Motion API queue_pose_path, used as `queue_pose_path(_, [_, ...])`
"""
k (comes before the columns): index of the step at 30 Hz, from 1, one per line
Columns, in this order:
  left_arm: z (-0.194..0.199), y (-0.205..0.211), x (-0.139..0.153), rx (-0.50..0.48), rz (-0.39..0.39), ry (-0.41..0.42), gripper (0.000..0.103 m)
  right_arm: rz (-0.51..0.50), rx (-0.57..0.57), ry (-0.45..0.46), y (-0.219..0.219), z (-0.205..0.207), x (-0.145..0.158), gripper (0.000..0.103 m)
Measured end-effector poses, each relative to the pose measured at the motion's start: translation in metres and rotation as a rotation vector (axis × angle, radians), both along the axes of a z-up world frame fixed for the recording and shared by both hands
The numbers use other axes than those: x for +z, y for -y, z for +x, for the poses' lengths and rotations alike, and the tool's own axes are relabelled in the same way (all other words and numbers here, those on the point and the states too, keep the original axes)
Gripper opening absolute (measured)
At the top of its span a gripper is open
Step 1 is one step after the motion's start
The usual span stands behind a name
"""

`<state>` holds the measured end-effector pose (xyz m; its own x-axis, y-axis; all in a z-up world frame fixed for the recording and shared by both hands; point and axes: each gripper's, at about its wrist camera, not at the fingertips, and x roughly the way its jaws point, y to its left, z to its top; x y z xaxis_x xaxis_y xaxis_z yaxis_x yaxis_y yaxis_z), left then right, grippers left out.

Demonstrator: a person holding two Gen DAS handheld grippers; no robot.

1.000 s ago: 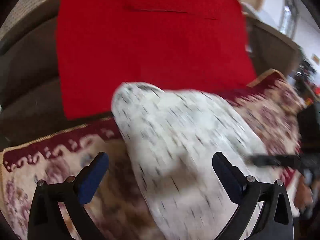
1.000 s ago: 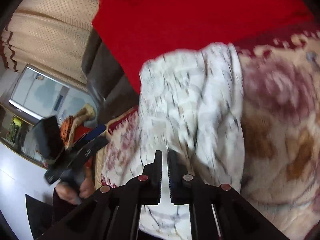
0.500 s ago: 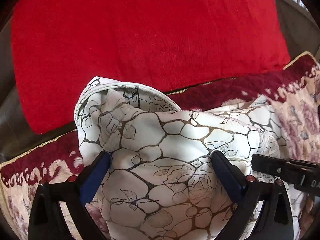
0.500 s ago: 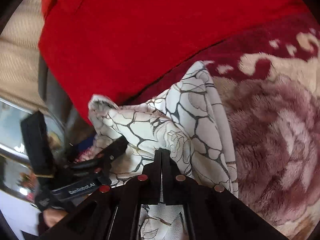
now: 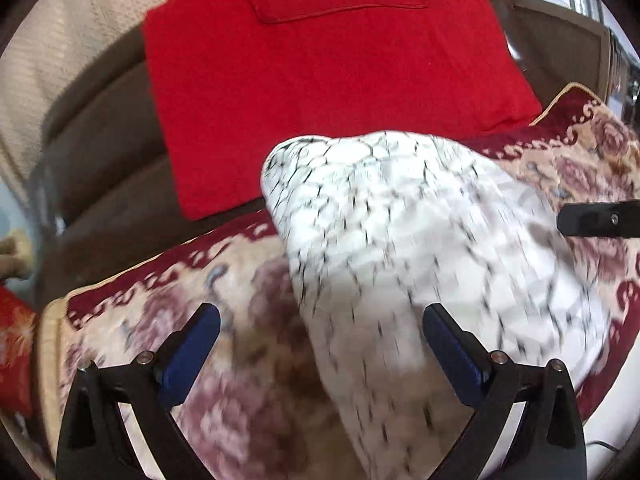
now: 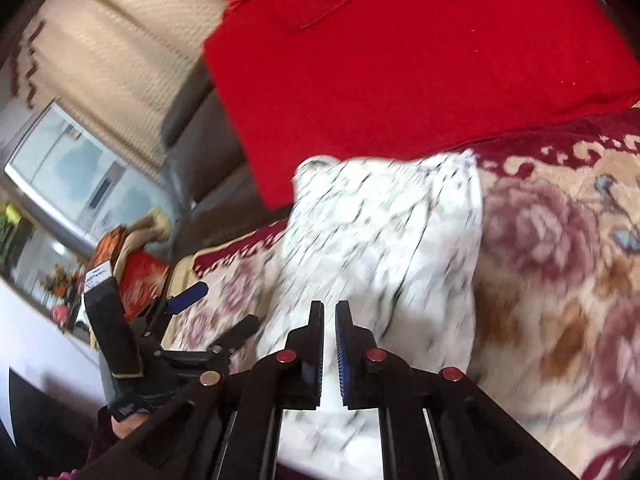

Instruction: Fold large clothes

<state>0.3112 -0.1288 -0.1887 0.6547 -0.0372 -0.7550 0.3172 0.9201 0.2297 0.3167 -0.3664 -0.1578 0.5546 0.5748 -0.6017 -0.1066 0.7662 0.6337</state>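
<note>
A white garment with a black vein pattern (image 5: 420, 248) lies bunched on a floral blanket; it also shows in the right wrist view (image 6: 380, 240). My left gripper (image 5: 320, 340) is open, its blue-padded fingers wide apart over the garment's near edge, holding nothing. My right gripper (image 6: 329, 340) has its jaws nearly together with a narrow gap; the white cloth lies under and between them, and I cannot tell if it is pinched. The left gripper also shows in the right wrist view (image 6: 208, 312), at the garment's left.
The garment rests on a cream and maroon floral blanket (image 5: 224, 360) over a sofa seat. A large red cushion (image 5: 328, 64) leans on the brown sofa back (image 5: 100, 148). A window and cluttered shelf (image 6: 72, 184) stand to the left.
Both grippers have pulled back from the garment, which was close and filled the views. The left gripper stays open. The right gripper's jaws show a slightly wider gap.
</note>
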Motion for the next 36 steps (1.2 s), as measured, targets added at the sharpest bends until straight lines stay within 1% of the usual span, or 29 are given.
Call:
queue_pose_path(1, [-0.004,0.001,0.000,0.000,0.005,0.005,0.101,-0.003,0.000,-0.007,-0.014,0.000,0.002,0.009])
queue_pose_path(2, [-0.011,0.002,-0.003,0.004,0.008,0.017,0.101,-0.013,-0.004,-0.021,-0.018,-0.006,-0.003,0.009])
queue_pose_path(4, [-0.021,0.003,-0.003,0.019,0.012,0.037,0.101,-0.051,-0.023,-0.069,-0.022,-0.022,-0.022,0.009])
queue_pose_path(5, [-0.024,0.004,-0.005,0.020,0.009,0.039,0.101,-0.069,-0.034,-0.100,-0.026,-0.027,-0.034,0.007])
queue_pose_path(6, [-0.024,0.003,-0.007,0.023,0.002,0.030,0.101,-0.073,-0.045,-0.123,-0.030,-0.028,-0.045,0.007])
queue_pose_path(8, [-0.028,0.003,-0.007,0.038,-0.014,0.022,0.101,-0.027,-0.081,-0.125,-0.027,-0.032,-0.061,0.007])
queue_pose_path(10, [-0.029,0.002,-0.011,0.044,-0.025,0.020,0.101,0.004,-0.104,-0.124,-0.023,-0.038,-0.065,0.007])
queue_pose_path(17, [-0.032,0.003,-0.016,0.063,-0.041,0.018,0.101,-0.026,-0.110,-0.144,-0.022,-0.041,-0.069,0.006])
queue_pose_path(19, [-0.031,0.002,-0.018,0.071,-0.056,0.008,0.101,-0.028,-0.111,-0.146,-0.032,-0.036,-0.070,0.006])
queue_pose_path(21, [-0.030,0.002,-0.020,0.074,-0.061,0.005,0.101,-0.026,-0.112,-0.152,-0.037,-0.030,-0.072,0.003])
queue_pose_path(25, [-0.026,0.007,-0.027,0.075,-0.033,-0.013,0.102,-0.002,-0.114,-0.165,-0.035,-0.025,-0.080,0.002])
queue_pose_path(27, [-0.024,0.009,-0.032,0.078,-0.022,-0.027,0.102,-0.004,-0.111,-0.166,-0.034,-0.024,-0.080,0.001])
queue_pose_path(30, [-0.026,0.014,-0.036,0.073,0.012,-0.021,0.103,-0.019,-0.108,-0.160,-0.034,-0.023,-0.081,0.001])
queue_pose_path(34, [-0.026,0.013,-0.030,0.088,-0.006,-0.035,0.102,-0.018,-0.111,-0.162,-0.033,-0.025,-0.080,0.001])
queue_pose_path(36, [-0.028,0.012,-0.027,0.091,0.002,-0.021,0.102,-0.009,-0.111,-0.167,-0.031,-0.025,-0.077,0.001])
